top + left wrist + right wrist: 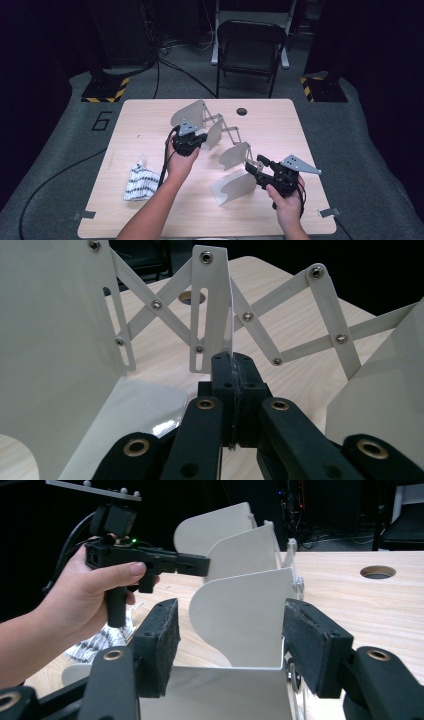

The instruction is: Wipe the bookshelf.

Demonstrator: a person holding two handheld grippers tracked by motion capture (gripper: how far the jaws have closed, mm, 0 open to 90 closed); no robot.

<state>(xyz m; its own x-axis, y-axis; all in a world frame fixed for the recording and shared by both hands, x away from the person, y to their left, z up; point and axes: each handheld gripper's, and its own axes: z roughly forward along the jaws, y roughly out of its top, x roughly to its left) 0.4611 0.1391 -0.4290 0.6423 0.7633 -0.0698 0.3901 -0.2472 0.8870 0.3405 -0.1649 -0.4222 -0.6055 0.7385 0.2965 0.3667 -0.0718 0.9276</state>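
Note:
A pale metal expanding rack (227, 131) stands on the wooden table (150, 220), its curved dividers joined by scissor links (260, 335). My left gripper (202, 139) (233, 362) is shut on the thin edge of the second divider (215, 132) (212, 305); the right gripper view shows the left gripper (200, 564) at that plate too. My right gripper (252, 167) (230, 630) is at the near end of the rack. Its jaws stand wide, with a divider (240, 615) upright between the pads (160, 640), and a gap shows at the left pad. The nearest divider (232, 187) lies below it.
A black-and-white striped cloth (140, 182) (100, 640) lies at the table's left. A round cable hole (242, 111) (377, 572) is near the far edge. A folding chair (250, 50) and stand bases with hazard stripes (105, 90) are on the floor beyond.

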